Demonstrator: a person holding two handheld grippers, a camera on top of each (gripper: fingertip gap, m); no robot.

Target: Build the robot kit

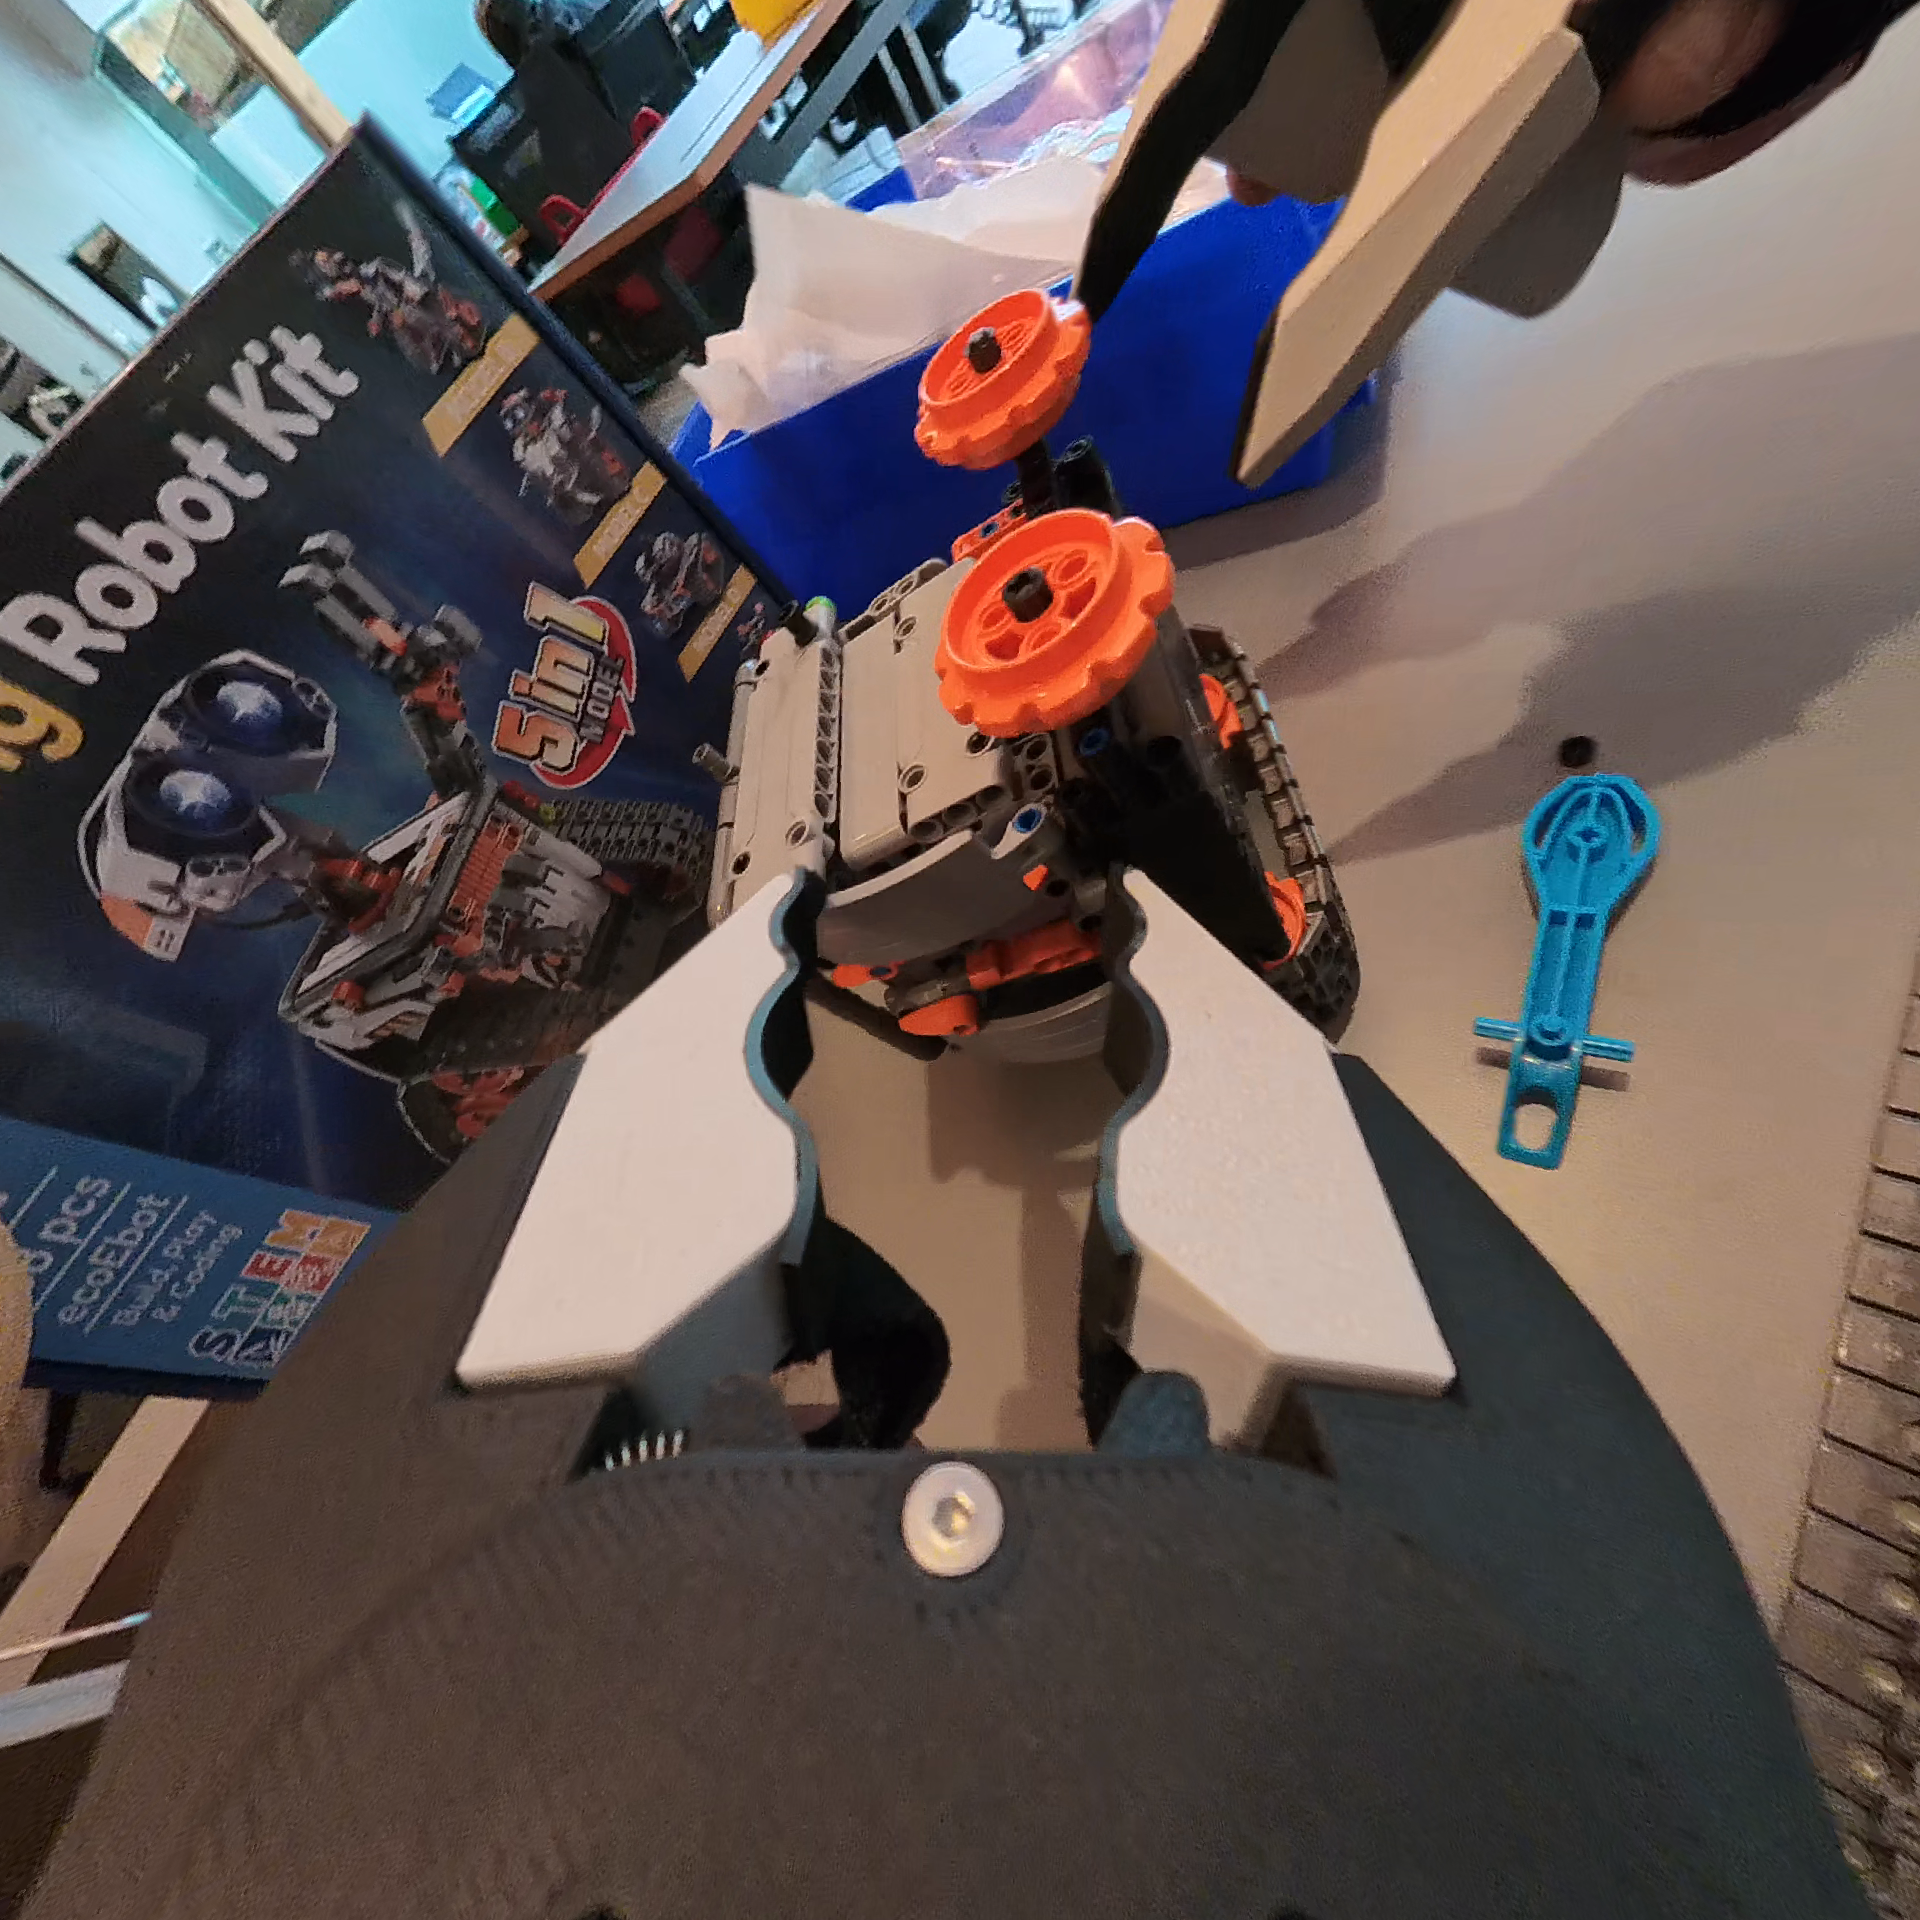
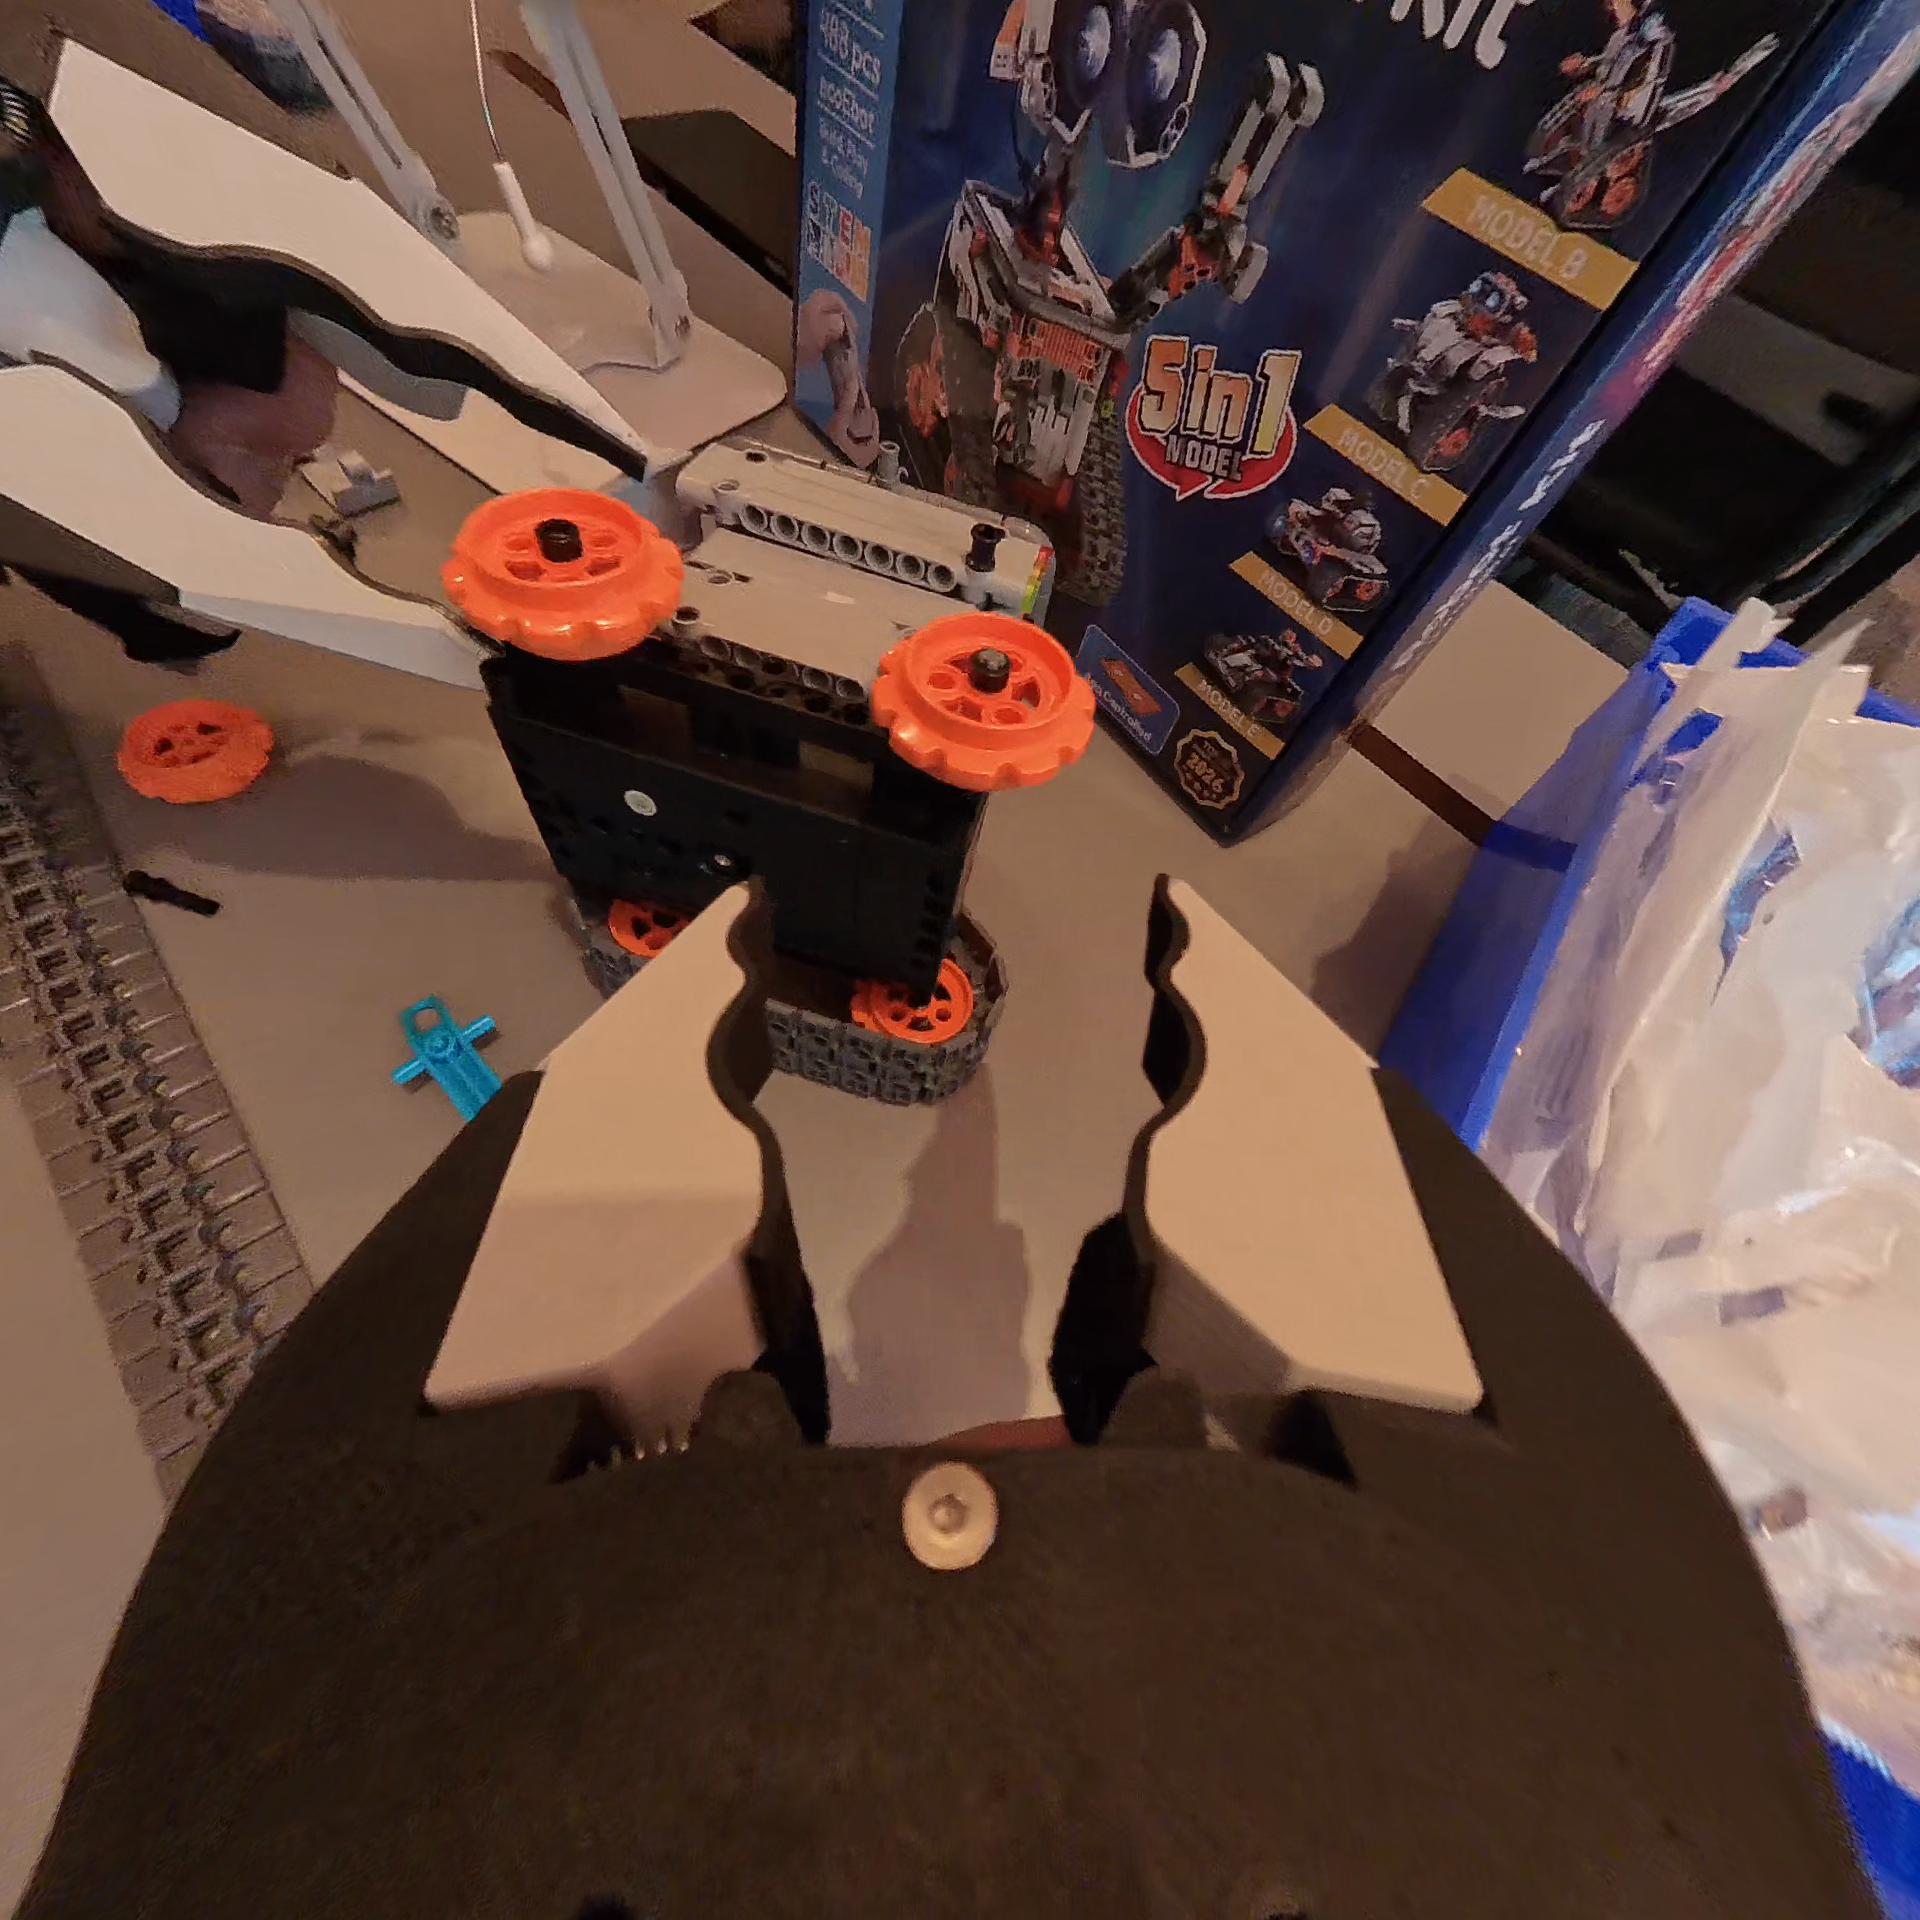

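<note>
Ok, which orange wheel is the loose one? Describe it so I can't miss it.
Start at the block-built vehicle in front of the tall blue kit box. Look to its left on the table, beside the grey track strip. The loose orange wheel lies flat there alone; the others sit on axles.

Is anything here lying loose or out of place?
Yes. One loose orange plastic wheel lies flat on the table, apart from the grey-and-black brick-built tracked vehicle, near a small black pin.
</note>
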